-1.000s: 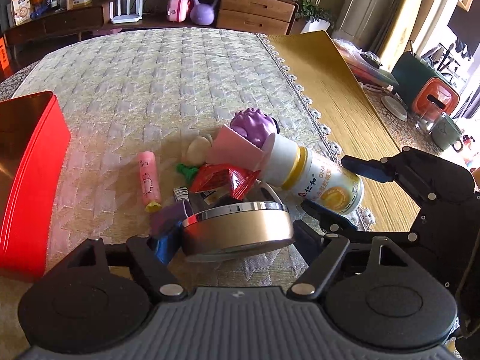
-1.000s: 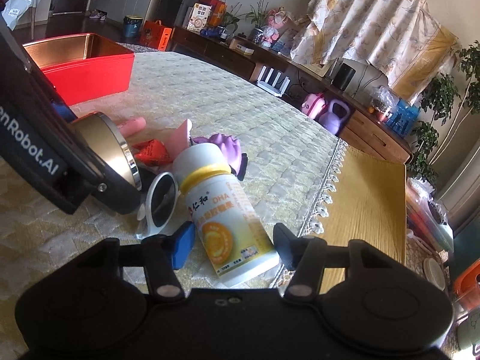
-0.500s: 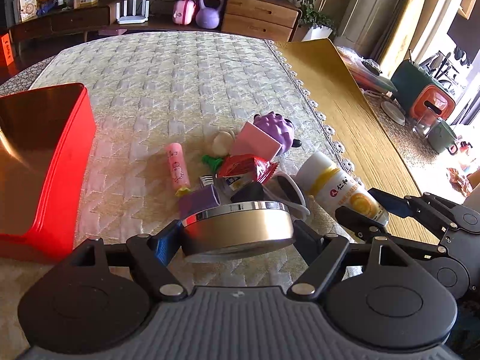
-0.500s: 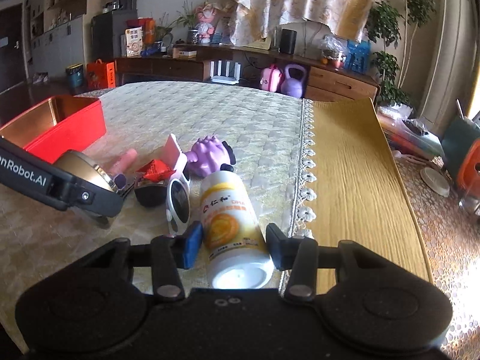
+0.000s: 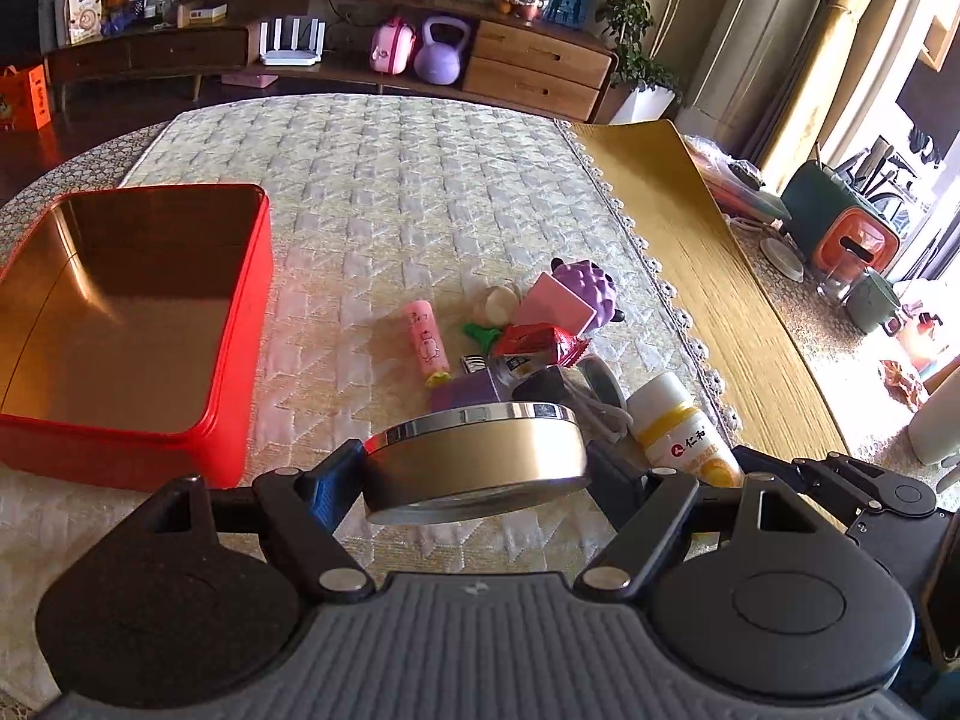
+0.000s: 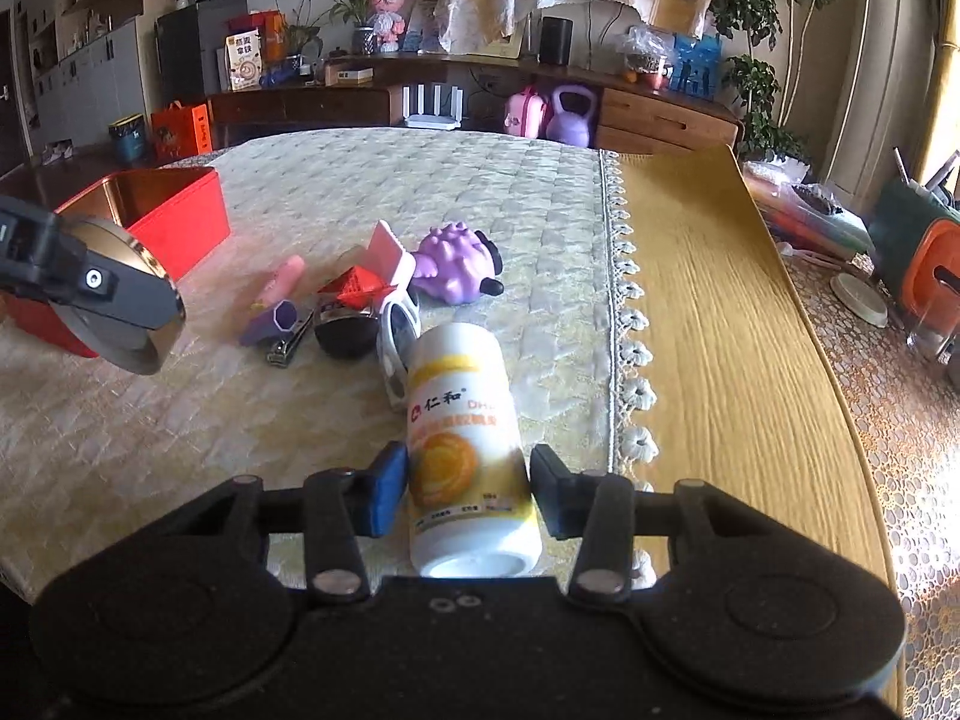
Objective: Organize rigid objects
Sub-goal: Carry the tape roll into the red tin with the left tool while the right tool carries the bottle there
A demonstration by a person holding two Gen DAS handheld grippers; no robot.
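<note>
Behind the table stands a long wooden sideboard point(image 5: 528, 54) with a purple kettlebell point(image 5: 443, 51) and a pink case point(image 5: 393, 48) under it. On the table lies a pale quilted cloth point(image 5: 390, 192) with a lace border, and next to it, toward the right edge, a yellow mat point(image 6: 720, 312).

A red tin box point(image 5: 120, 324) stands open near the left edge of the table, and its golden inside is bare. The left gripper point(image 5: 477, 471) has its jaws clenched on a round golden tin point(image 5: 474, 459), which is held above the cloth and tilted a little; it is close to the front right corner of the box but apart from it.

The right gripper point(image 6: 468, 489) has its jaws on both sides of a white bottle point(image 6: 462, 420) with a yellow label. The bottle points away from the camera with its cap forward; whether the pads already press it I cannot tell, though they seem to touch its sides.

Beyond the bottle, near the lace border, a small heap of things lies together: a purple spiky toy point(image 6: 453, 261), a pink card point(image 6: 387, 252), a red packet point(image 6: 354, 288), a black round thing point(image 6: 345, 333), a white ring-shaped piece point(image 6: 399, 330), a nail clipper point(image 6: 288, 345), a purple hexagonal tube point(image 6: 270, 324) and a pink stick point(image 5: 426, 345).
</note>
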